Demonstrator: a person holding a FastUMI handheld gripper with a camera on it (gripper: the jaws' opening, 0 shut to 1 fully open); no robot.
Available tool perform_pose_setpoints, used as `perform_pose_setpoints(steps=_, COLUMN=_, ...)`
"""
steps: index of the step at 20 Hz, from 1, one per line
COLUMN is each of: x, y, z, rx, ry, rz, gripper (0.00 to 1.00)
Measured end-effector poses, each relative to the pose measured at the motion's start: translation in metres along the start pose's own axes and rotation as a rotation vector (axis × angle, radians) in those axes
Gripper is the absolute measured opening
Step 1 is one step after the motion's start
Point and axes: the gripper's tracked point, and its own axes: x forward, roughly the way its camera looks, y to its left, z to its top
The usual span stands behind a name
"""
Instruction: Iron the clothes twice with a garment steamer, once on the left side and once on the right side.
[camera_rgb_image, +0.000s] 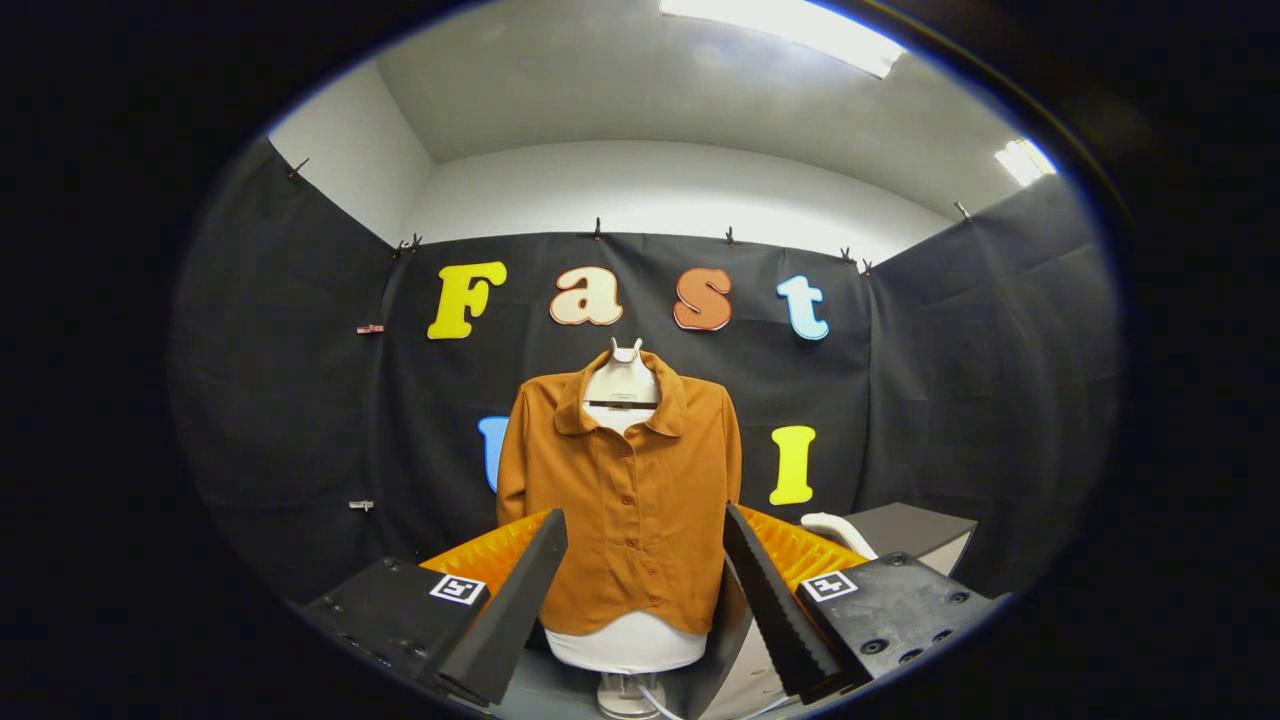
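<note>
gripper (645, 560) fingers spread wide, grasping nothing; shirt (622, 500) hangs beyond them.

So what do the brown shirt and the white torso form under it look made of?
The brown button-front collared shirt looks like soft matte woven fabric: it drapes with faint folds and no shine. The white torso form looks like smooth hard plastic or a tight cover; I can't tell which. Both sit beyond the open gripper.

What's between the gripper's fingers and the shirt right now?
Nothing: in the gripper view the open gripper holds nothing, and the brown shirt on its mannequin stands beyond the fingers.
</note>
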Motion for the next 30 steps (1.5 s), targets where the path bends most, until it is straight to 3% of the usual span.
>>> perform_pose_setpoints(steps=15, x=0.004, y=0.0, z=-0.004, rx=-0.014, ry=0.006, rz=-0.032, gripper=0.98)
perform_pose_setpoints(steps=25, x=0.014, y=-0.003, z=-0.023, rx=-0.004, ry=0.039, rz=-0.153, gripper=0.98)
perform_pose_setpoints(steps=30, x=0.026, y=-0.029, z=-0.037, rx=-0.02, ry=0.069, rz=-0.221, gripper=0.98)
